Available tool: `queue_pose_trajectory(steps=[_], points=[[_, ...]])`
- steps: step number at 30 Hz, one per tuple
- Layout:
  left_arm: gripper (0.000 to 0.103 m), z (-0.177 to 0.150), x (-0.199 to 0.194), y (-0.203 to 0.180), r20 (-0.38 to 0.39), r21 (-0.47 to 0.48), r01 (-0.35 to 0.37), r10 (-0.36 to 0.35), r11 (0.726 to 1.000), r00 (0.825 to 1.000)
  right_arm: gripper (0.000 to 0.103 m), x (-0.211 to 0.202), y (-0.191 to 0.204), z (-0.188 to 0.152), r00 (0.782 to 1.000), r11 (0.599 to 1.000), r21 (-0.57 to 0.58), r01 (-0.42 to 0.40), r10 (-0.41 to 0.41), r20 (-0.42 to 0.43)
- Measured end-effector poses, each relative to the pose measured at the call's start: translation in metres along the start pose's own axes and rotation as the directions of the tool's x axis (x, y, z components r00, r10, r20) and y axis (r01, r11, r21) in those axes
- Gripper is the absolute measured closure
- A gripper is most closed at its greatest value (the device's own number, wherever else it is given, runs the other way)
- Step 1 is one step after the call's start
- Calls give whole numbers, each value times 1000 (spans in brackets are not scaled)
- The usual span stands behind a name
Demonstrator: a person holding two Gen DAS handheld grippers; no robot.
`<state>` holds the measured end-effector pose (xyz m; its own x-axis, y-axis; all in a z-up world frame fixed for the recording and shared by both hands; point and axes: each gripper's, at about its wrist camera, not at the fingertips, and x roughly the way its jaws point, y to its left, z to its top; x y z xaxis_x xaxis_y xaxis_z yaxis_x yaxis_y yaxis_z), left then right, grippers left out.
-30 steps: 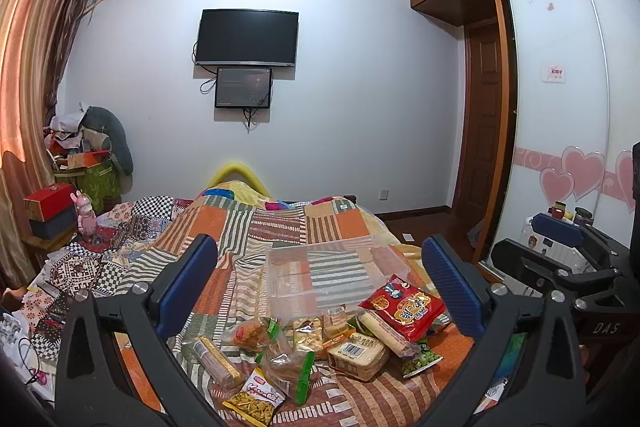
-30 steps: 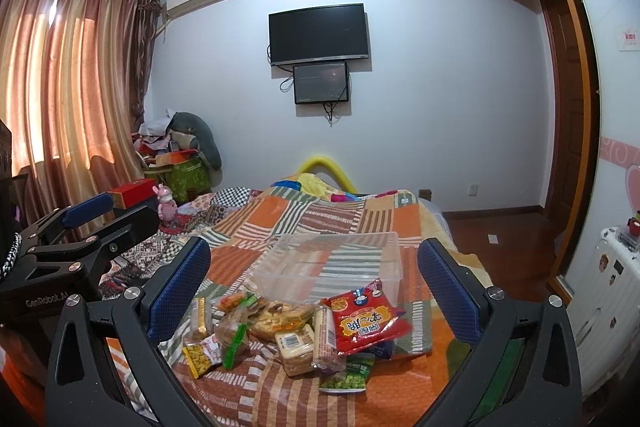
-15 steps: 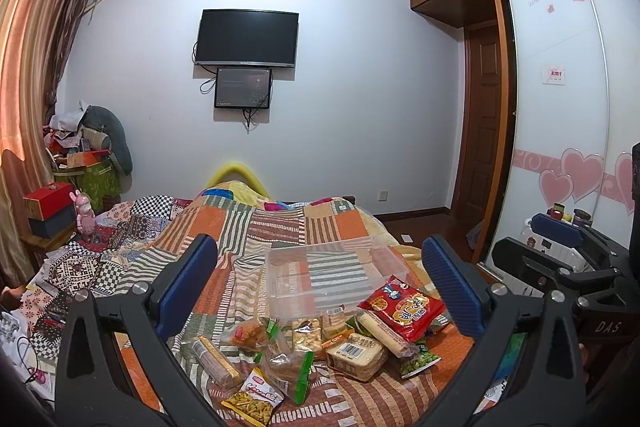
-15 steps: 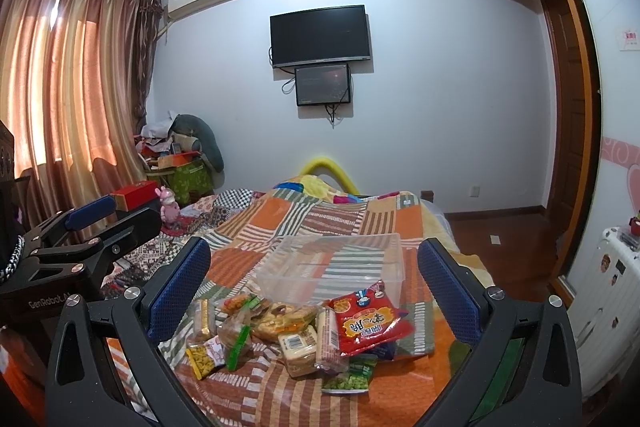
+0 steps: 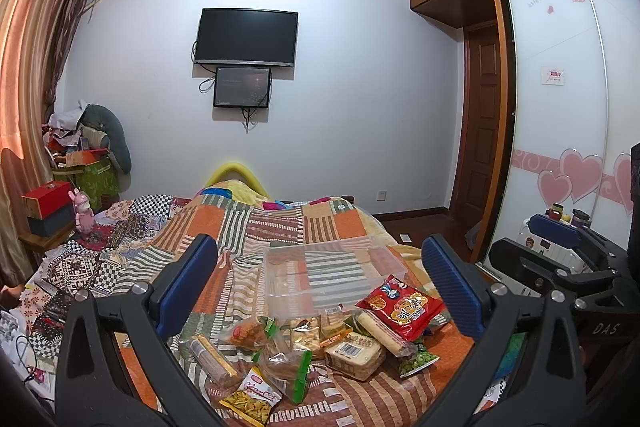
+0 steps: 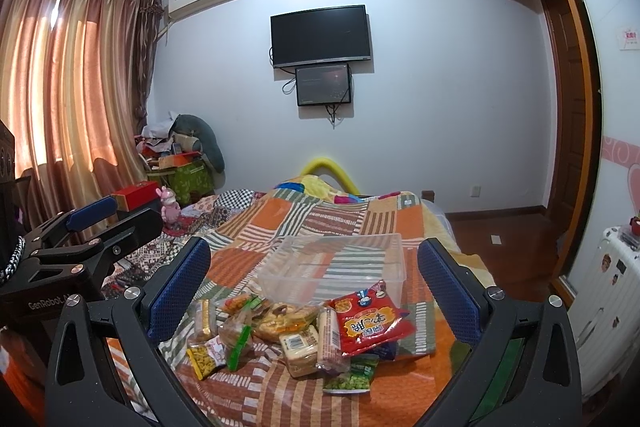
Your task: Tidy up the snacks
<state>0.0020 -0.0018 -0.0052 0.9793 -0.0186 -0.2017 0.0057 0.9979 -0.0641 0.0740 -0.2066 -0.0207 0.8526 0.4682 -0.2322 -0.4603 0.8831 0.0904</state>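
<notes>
A pile of snack packets lies on the striped patchwork bed. A red packet [image 5: 401,307] [image 6: 370,319] lies on its right side, a yellow bag [image 5: 251,395] at the front left. A clear empty plastic bin [image 5: 328,275] [image 6: 340,265] stands just behind the pile. My left gripper [image 5: 320,283] is open and empty, held above and short of the pile. My right gripper [image 6: 314,281] is open and empty too, likewise above the pile. The right gripper shows at the right of the left wrist view [image 5: 560,259]; the left gripper shows at the left of the right wrist view [image 6: 92,231].
The bed [image 6: 408,387] fills the middle of the room. Boxes and clutter [image 5: 80,163] stand at the left by the curtain. A white suitcase [image 6: 612,291] and a wardrobe [image 5: 560,107] are on the right. A TV [image 5: 246,38] hangs on the far wall.
Both views have shifted only slightly. The snacks and the bin have not moved, and both grippers stay open.
</notes>
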Motion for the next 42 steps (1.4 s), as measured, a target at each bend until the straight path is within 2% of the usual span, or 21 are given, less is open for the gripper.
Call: queue_pose_trajectory(steps=[5, 7, 8, 9, 12, 16, 20, 24, 27, 36, 40, 42], points=[[0, -4, 1, -1, -1, 8, -3, 3, 1000, 1000, 0, 3, 0, -3, 1000, 1000, 2, 5, -5, -11], [3, -6, 3, -1, -7, 7, -1, 1, 1000, 1000, 0, 5, -1, -4, 1000, 1000, 6, 4, -4, -19], [9, -7, 4, 0, -12, 5, 2, -2, 1000, 1000, 0, 7, -2, -5, 1000, 1000, 8, 6, -6, -22], [14, -8, 7, 1, -24, 3, 4, -4, 1000, 1000, 0, 8, -3, -6, 1000, 1000, 11, 7, -7, -28], [19, -12, 18, 6, -66, -6, -1, 1, 1000, 998, 0, 13, -5, -10, 999, 1000, 17, 7, -7, -45], [26, -23, 32, 21, -123, -23, -23, 20, 999, 992, 10, 22, -10, -18, 996, 1000, 14, 16, -15, -85], [36, -38, 53, 44, -208, -30, -68, 60, 997, 976, 16, 36, -20, -29, 988, 999, 25, 25, -21, -150], [43, -58, 74, 71, -302, -30, -108, 94, 994, 949, 16, 52, -32, -41, 976, 998, 37, 49, -40, -214], [44, -74, 88, 90, -363, -34, -132, 111, 991, 925, 16, 66, -41, -49, 962, 997, 42, 66, -53, -267], [44, -128, 135, 142, -530, -64, -222, 155, 973, 833, 15, 96, -55, -68, 924, 995, 29, 94, -76, -375], [44, -151, 156, 162, -590, -103, -256, 148, 961, 794, 15, 111, -60, -72, 909, 996, 30, 84, -64, -412], [44, -160, 166, 168, -610, -120, -258, 134, 959, 781, 14, 119, -60, -73, 905, 997, 28, 77, -58, -421]])
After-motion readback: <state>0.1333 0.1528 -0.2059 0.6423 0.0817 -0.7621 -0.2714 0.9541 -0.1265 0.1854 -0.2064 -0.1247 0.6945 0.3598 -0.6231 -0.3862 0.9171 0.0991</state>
